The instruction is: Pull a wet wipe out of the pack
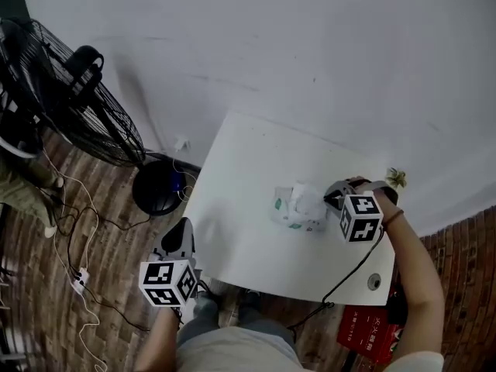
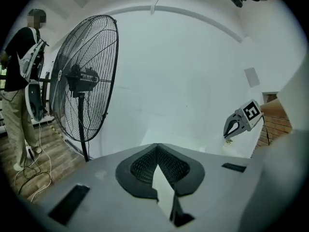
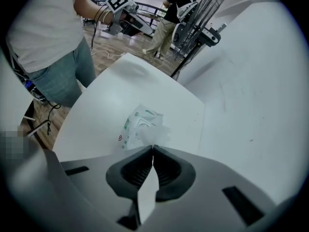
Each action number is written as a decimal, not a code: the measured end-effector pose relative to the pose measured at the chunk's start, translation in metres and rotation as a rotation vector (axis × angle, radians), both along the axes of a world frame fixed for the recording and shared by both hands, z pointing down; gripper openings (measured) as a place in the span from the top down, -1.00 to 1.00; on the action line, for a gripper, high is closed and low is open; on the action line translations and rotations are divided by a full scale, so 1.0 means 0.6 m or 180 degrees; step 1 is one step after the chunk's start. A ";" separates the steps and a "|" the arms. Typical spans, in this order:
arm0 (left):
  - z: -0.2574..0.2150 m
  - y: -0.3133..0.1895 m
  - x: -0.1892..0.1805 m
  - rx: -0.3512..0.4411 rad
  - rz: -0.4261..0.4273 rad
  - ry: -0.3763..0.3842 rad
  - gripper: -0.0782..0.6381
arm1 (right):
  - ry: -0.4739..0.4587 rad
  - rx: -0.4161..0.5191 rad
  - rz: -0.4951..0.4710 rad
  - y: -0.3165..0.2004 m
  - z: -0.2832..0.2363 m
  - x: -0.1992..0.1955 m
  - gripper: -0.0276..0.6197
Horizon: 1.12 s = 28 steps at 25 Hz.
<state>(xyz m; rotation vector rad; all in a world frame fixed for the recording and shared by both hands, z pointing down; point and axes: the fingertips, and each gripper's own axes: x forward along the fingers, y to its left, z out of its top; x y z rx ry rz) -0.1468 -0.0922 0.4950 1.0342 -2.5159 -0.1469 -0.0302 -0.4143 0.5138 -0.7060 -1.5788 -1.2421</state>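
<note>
At a white table [image 1: 232,169], the right gripper [image 1: 332,198] has its jaws pressed together on a wipe [image 3: 155,135] that stands up crumpled from the top of the pack [image 1: 288,214]. The pack lies flat near the table's right end, and in the head view its long axis runs roughly left to right across the tabletop, the right end tipped a little toward the person. The wipe rises from the pack's middle and leans right, toward the jaw tips that pinch it. The left gripper [image 1: 182,229] hangs off the table's near left edge, well apart from the pack. Its jaws are closed with nothing between them, aimed at the pale wall [image 2: 193,71] beside a tall fan [image 2: 84,76].
</note>
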 end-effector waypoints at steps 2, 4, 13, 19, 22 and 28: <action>-0.005 -0.004 -0.003 0.0027 0.0065 -0.0019 0.78 | -0.0078 0.0011 0.0095 0.001 -0.011 0.002 0.89; -0.009 -0.008 -0.006 0.0047 0.0127 -0.0027 0.78 | -0.0177 -0.0036 0.0214 0.004 -0.025 0.004 0.89; -0.027 -0.045 -0.033 0.0142 0.0485 -0.0080 0.78 | -0.0944 -0.0302 0.1121 -0.006 -0.107 0.019 0.89; -0.067 -0.112 -0.054 0.0270 0.0883 -0.0226 0.78 | -0.1664 -0.0640 0.2004 -0.015 -0.152 0.052 0.89; -0.101 -0.158 -0.062 0.0309 0.1141 -0.0398 0.78 | -0.2011 -0.0751 0.2507 -0.025 -0.171 0.080 0.89; -0.143 -0.230 -0.053 0.0370 0.1449 -0.0528 0.78 | -0.2803 -0.1202 0.3726 -0.031 -0.204 0.155 0.89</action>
